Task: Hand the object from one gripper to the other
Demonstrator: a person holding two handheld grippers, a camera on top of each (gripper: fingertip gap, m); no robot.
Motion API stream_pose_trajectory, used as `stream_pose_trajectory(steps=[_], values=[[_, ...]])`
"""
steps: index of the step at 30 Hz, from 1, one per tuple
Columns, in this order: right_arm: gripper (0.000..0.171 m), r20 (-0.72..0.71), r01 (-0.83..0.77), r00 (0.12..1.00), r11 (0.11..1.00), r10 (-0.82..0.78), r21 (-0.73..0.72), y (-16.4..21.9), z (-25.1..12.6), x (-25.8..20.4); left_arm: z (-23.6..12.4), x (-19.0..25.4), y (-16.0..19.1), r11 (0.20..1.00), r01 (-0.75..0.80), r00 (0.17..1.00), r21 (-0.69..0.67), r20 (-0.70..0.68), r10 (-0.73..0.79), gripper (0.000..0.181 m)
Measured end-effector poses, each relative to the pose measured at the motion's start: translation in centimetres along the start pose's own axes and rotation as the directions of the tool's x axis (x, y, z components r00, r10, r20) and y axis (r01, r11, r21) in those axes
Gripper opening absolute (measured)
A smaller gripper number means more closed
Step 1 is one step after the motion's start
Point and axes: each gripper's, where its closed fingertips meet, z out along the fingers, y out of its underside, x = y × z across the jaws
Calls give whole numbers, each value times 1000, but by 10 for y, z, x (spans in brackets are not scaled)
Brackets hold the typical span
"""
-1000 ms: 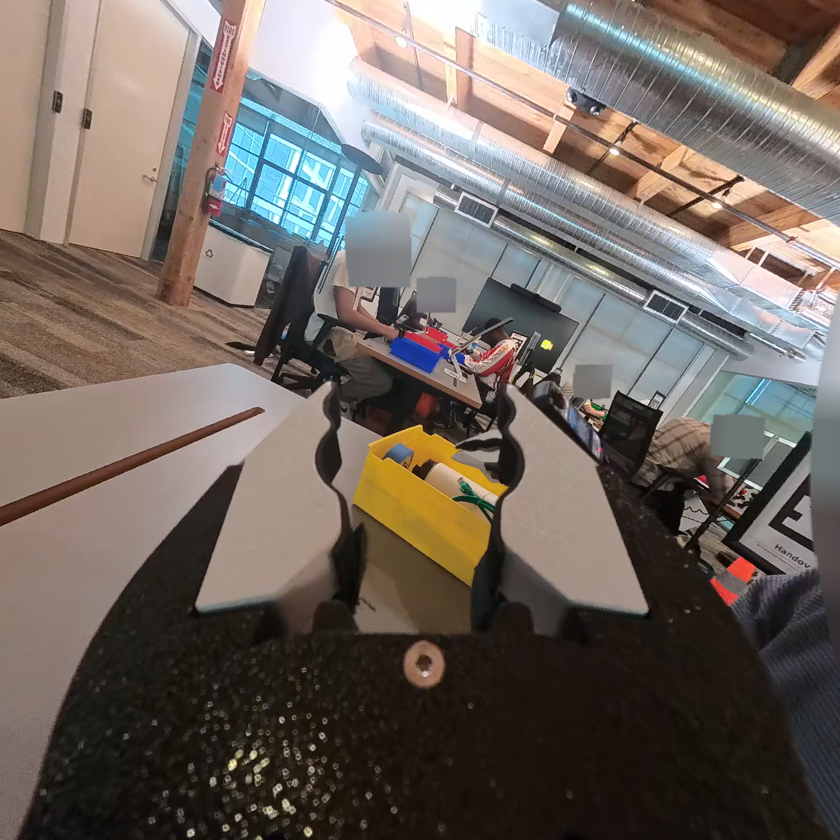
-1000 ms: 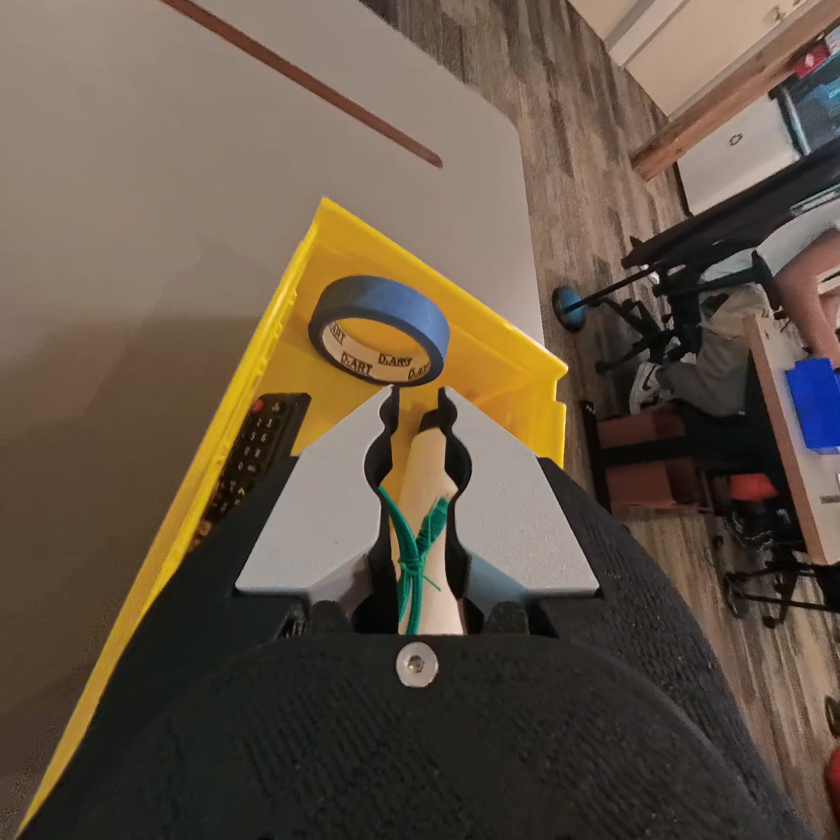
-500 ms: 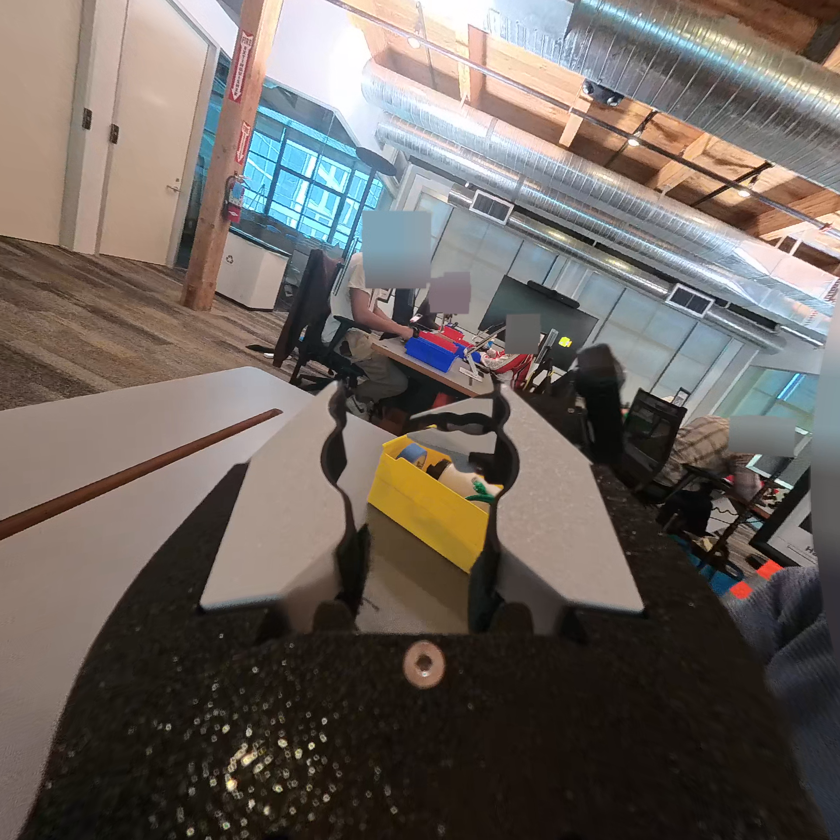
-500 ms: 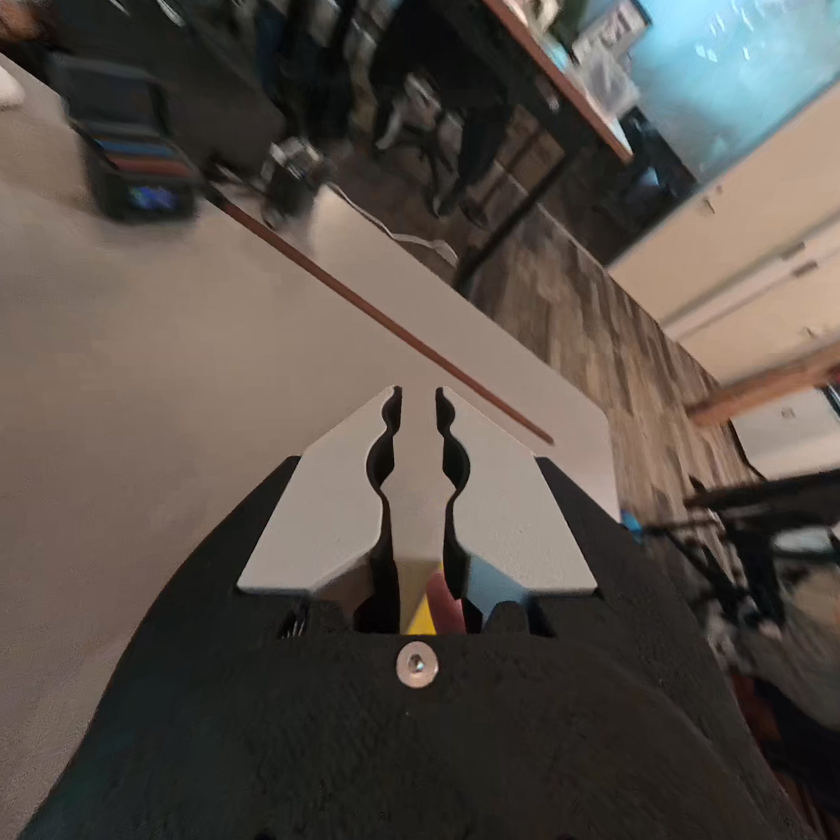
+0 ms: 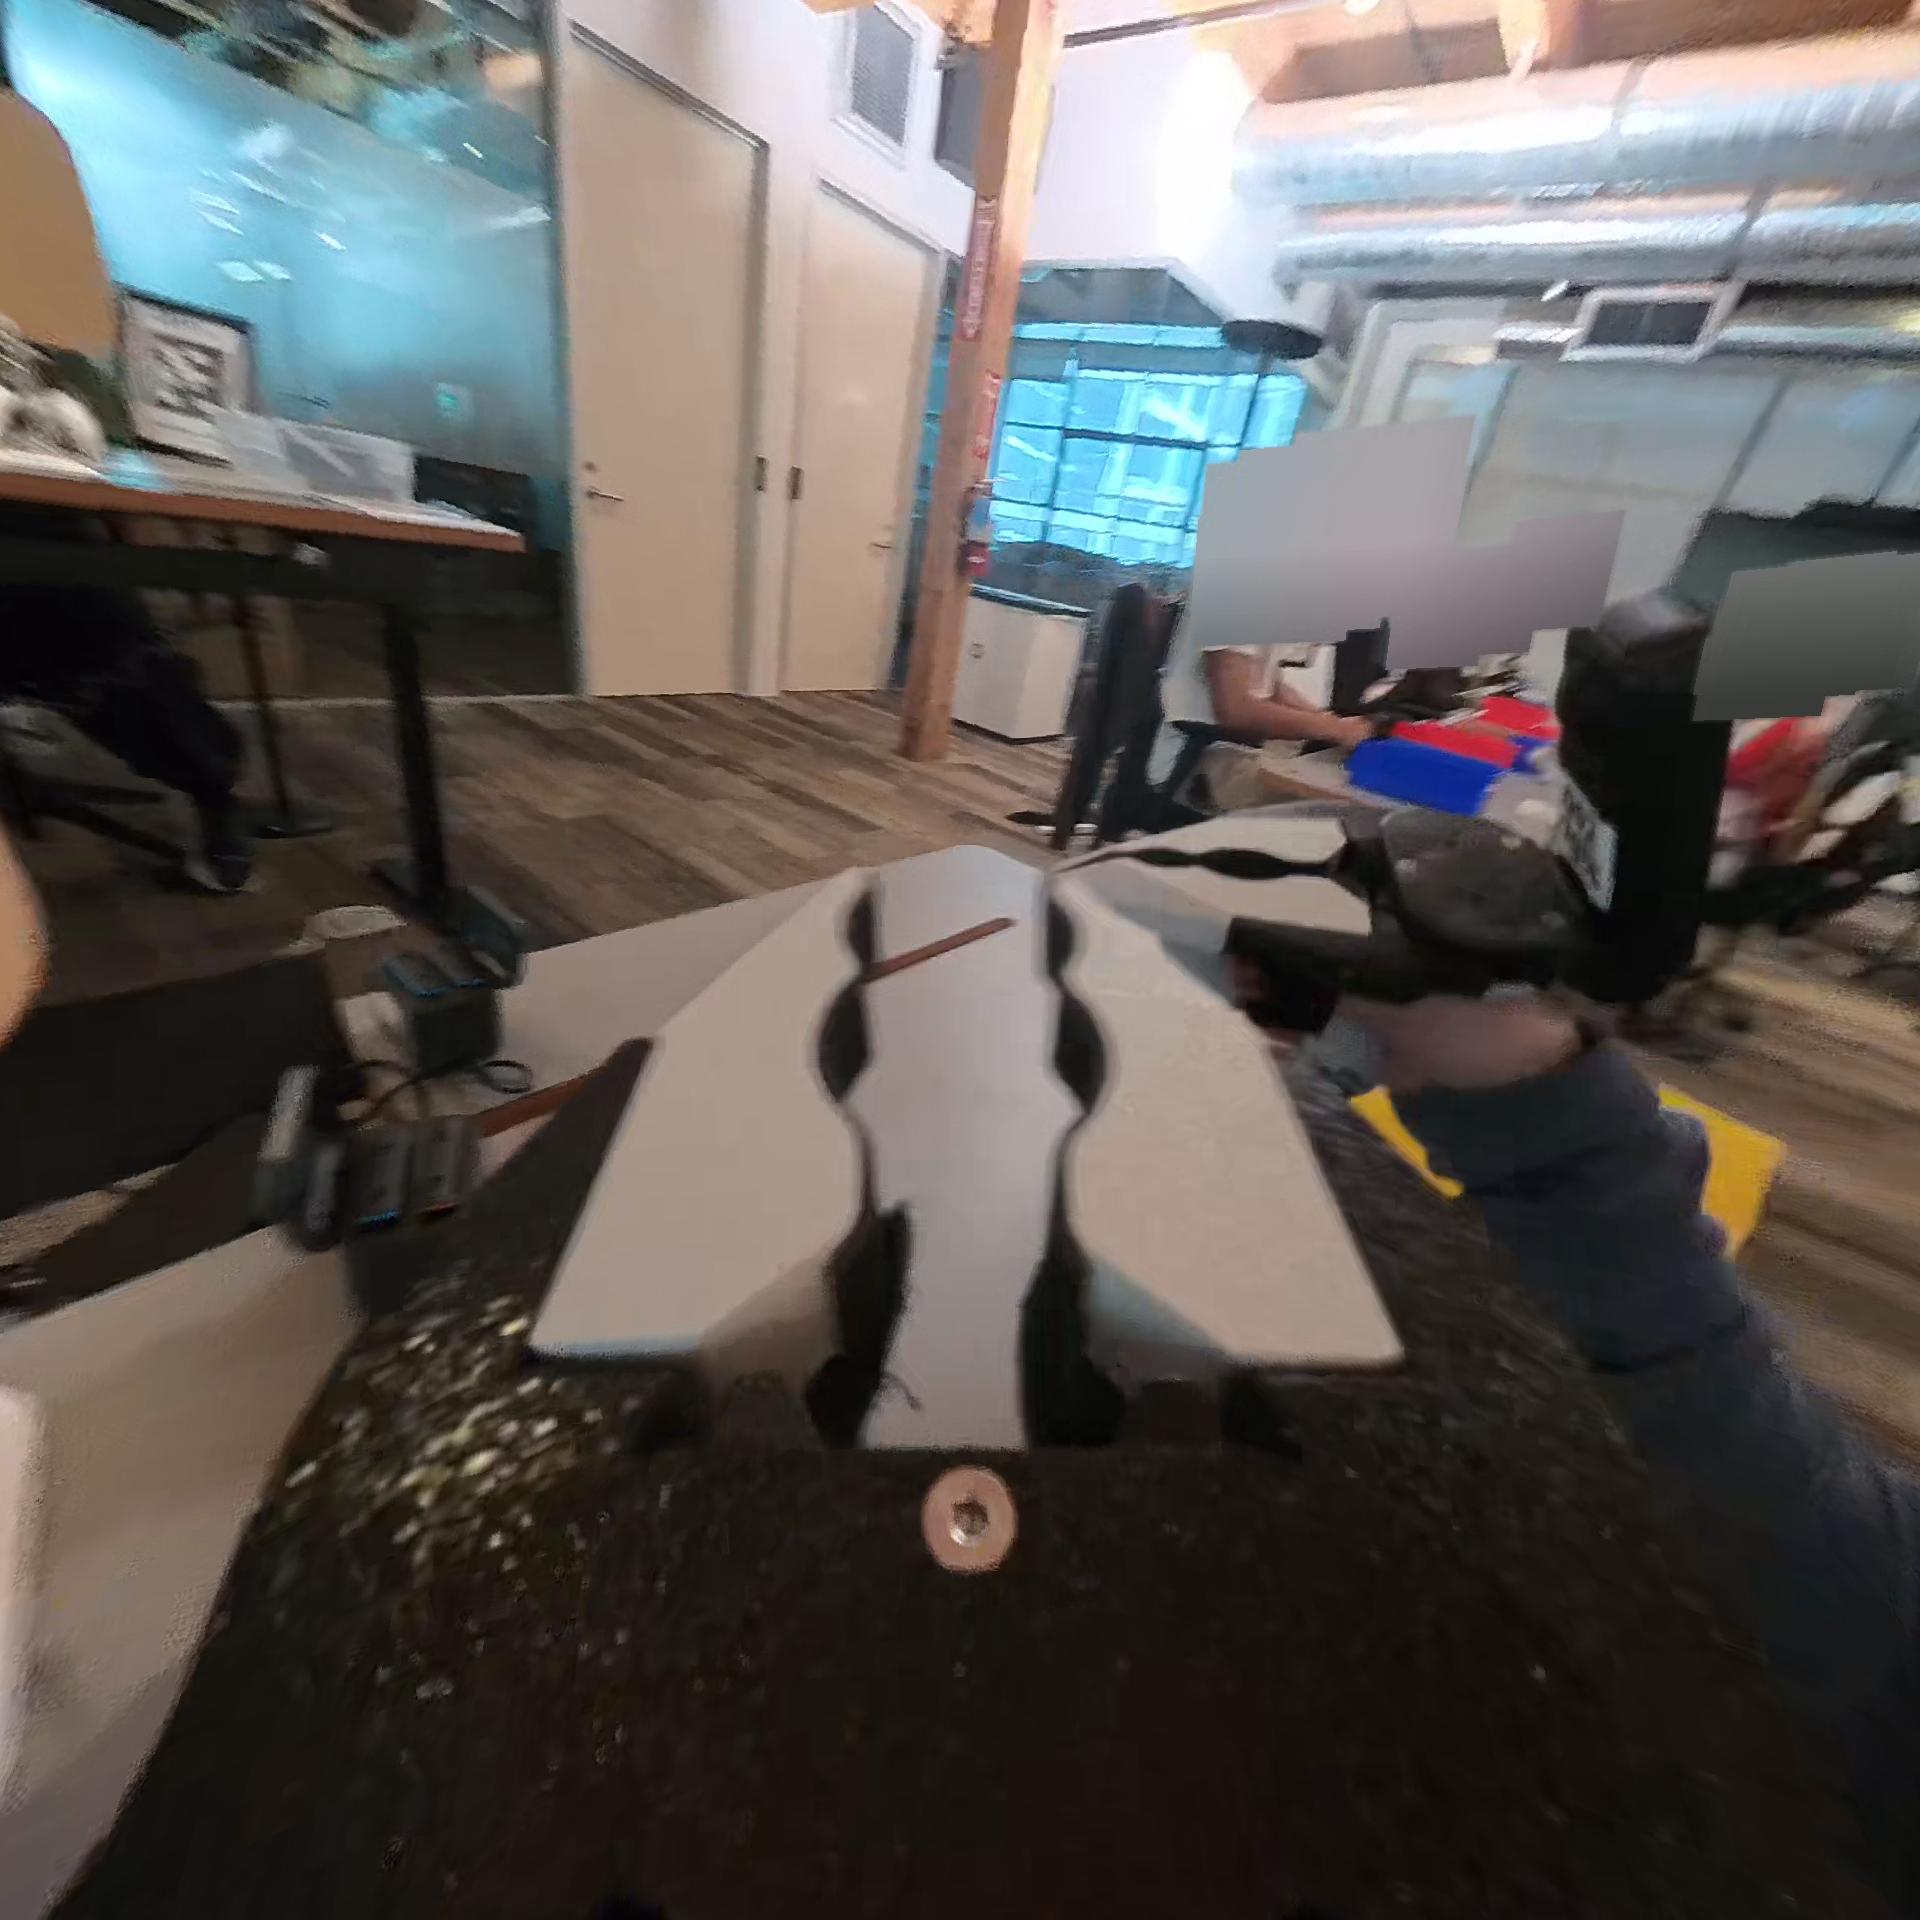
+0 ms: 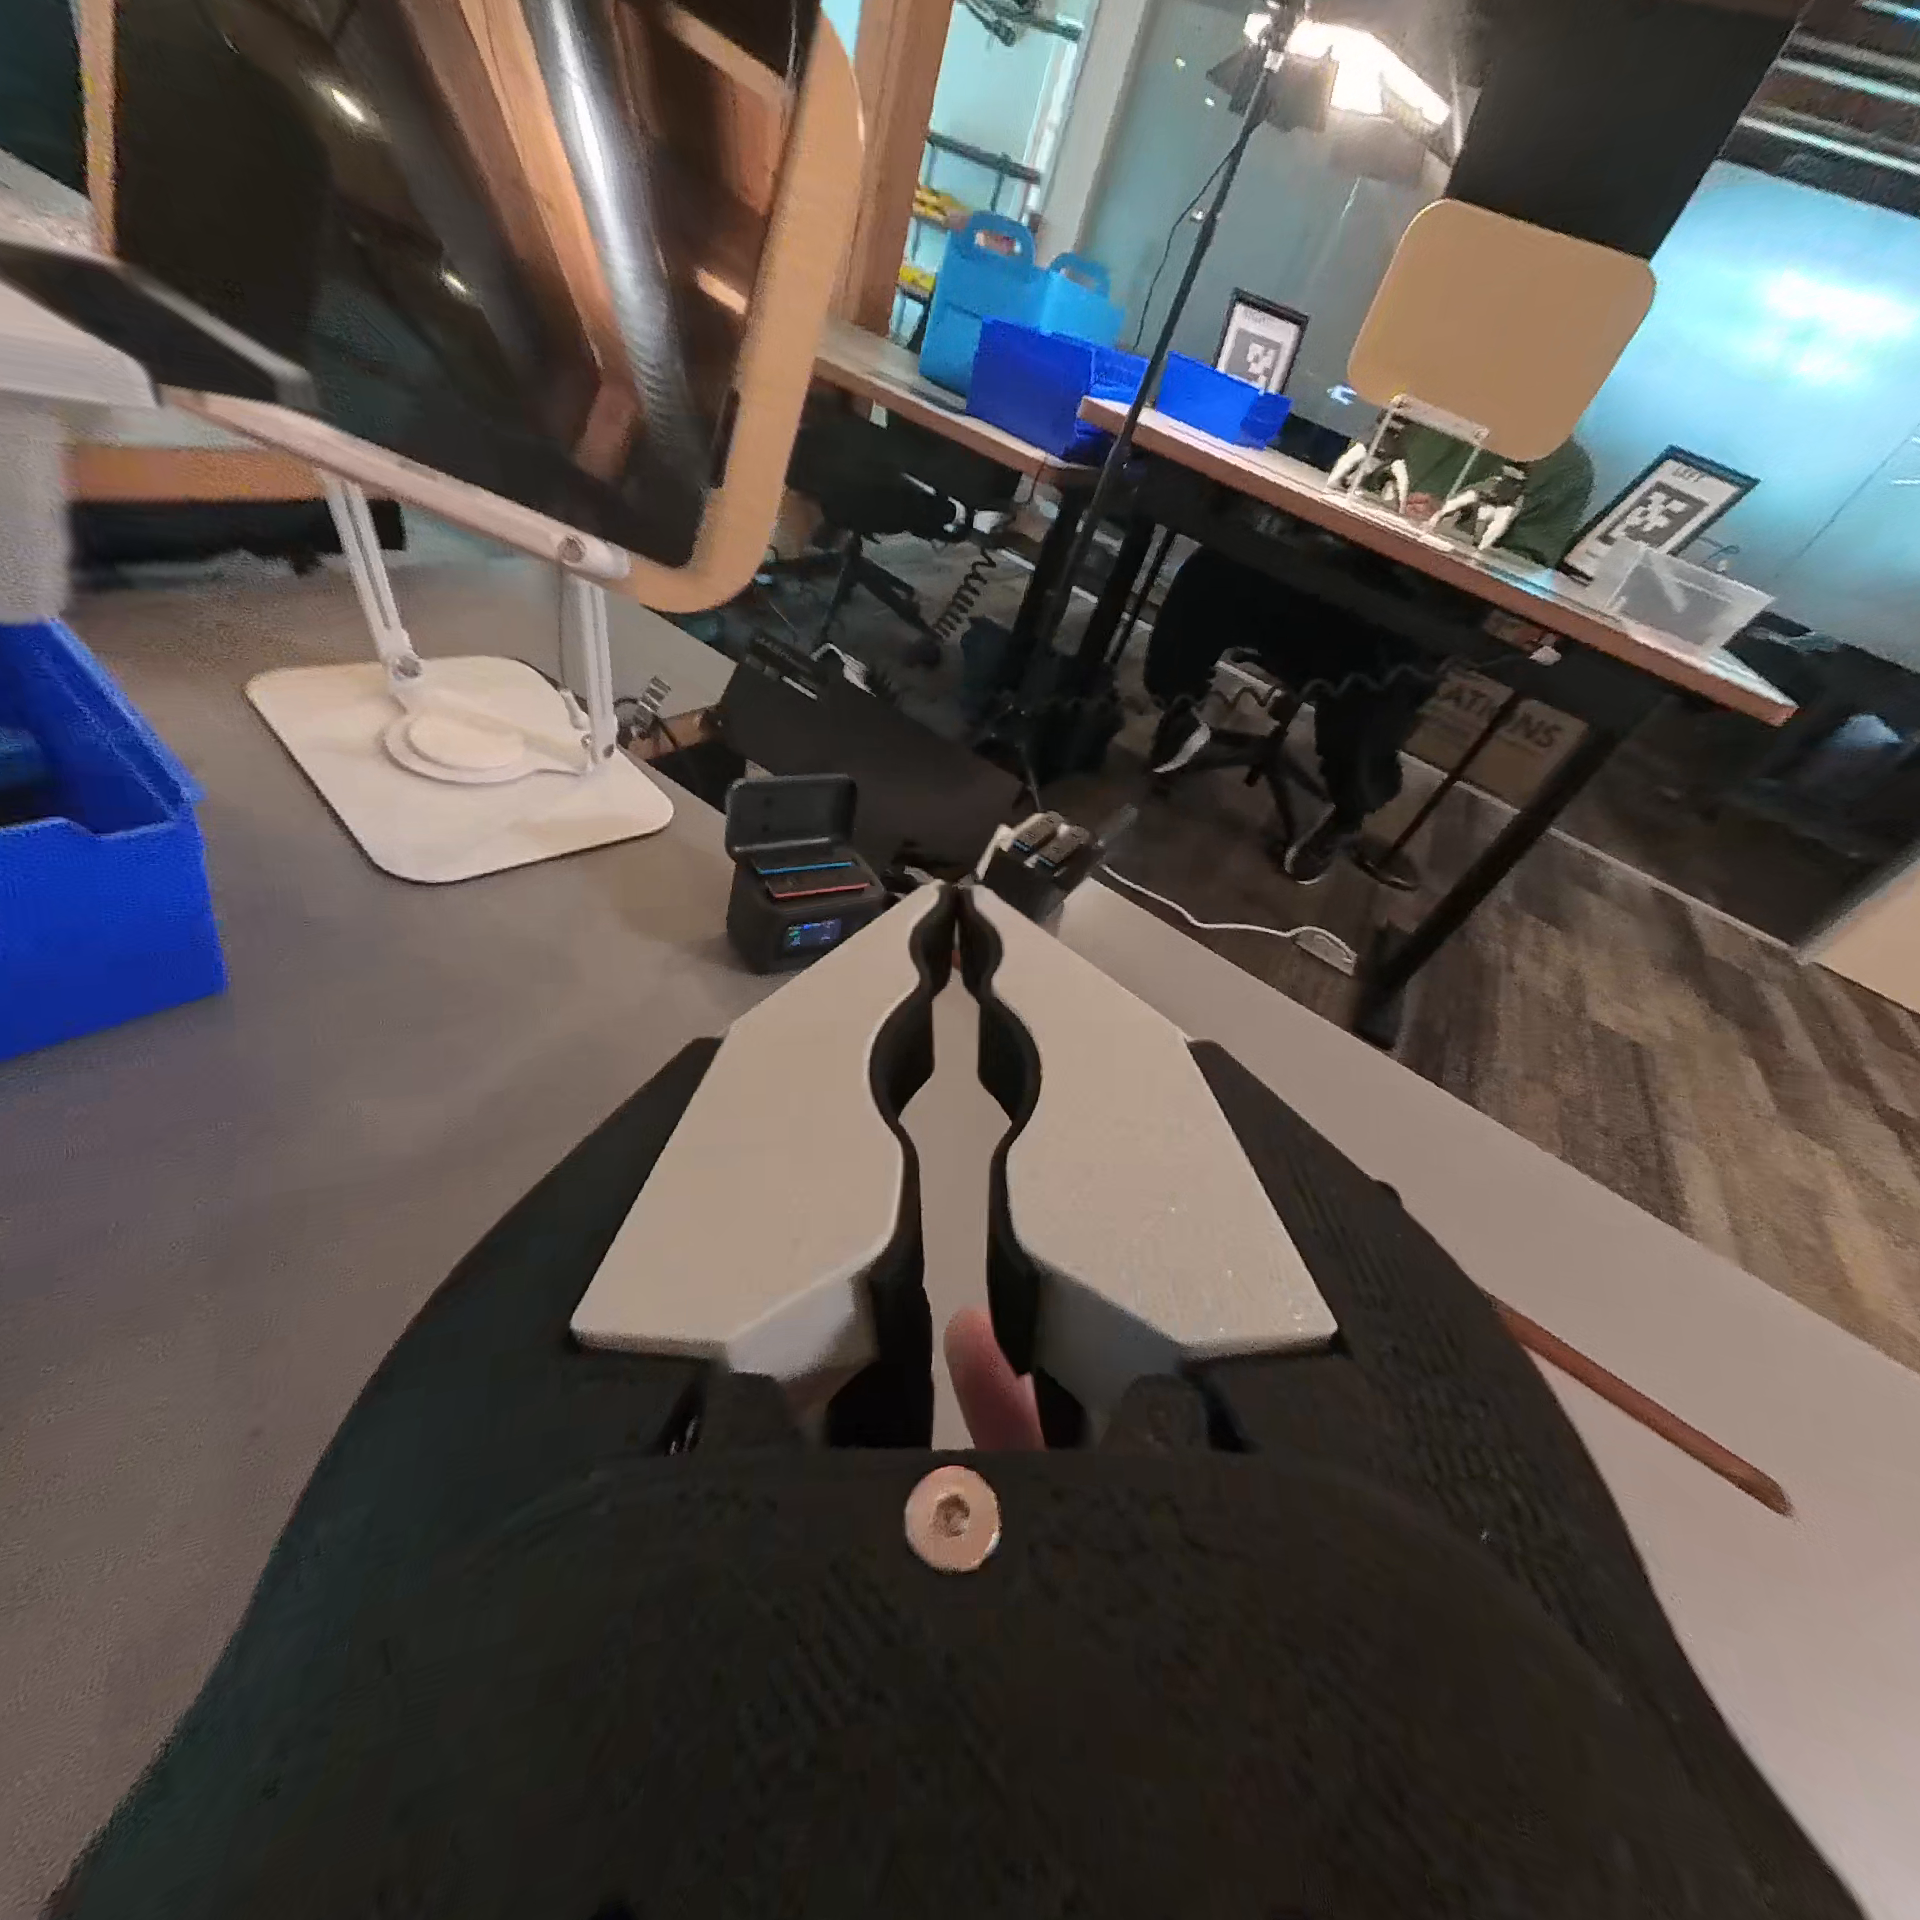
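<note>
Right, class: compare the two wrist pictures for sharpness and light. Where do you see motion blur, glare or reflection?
Left wrist view: motion blur smears the whole room, worst at the chargers on the left edge; the ceiling light is blown out. Right wrist view: mostly sharp, but the tilted tablet screen is blurred and mirrors ceiling pipes, and the studio lamp flares.

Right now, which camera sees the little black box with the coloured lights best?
The right wrist view: the black box stands sharp and near, with its lid up. The left wrist view shows the box only as a blurred dark shape at the left.
</note>
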Motion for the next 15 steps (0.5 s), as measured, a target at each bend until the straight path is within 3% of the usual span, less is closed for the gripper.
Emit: stream_pose_trajectory(steps=[1,3,5,7,9,10,12,13,15], values=[[0,28,-25,999,1000,25,5,0,-2,-1,-14,2,-5,997,-73,996,15,47,73,0],[0,103,-94,991,995,91,18,-2,-8,-4,-47,4,-15,971,-233,961,45,163,223,0],[0,123,-150,982,987,141,62,-7,-15,1,-81,4,-11,944,-329,915,-31,237,326,0],[0,107,-176,980,981,166,83,-8,-23,12,-116,-7,-10,922,-362,870,-139,305,387,0],[0,90,-187,980,978,179,91,-5,-30,22,-147,-15,-28,933,-326,856,-153,370,360,0],[0,84,-193,979,977,185,94,-3,-32,26,-158,-11,-30,930,-323,871,-176,331,365,0],[0,69,-207,977,973,201,100,0,-37,35,-182,-11,-14,891,-289,893,-350,237,383,0],[0,62,-213,976,972,207,104,1,-39,38,-197,-13,1,838,-282,894,-467,189,407,4],[0,50,-227,974,968,222,108,4,-42,45,-233,-21,36,652,-307,872,-693,70,485,5]])
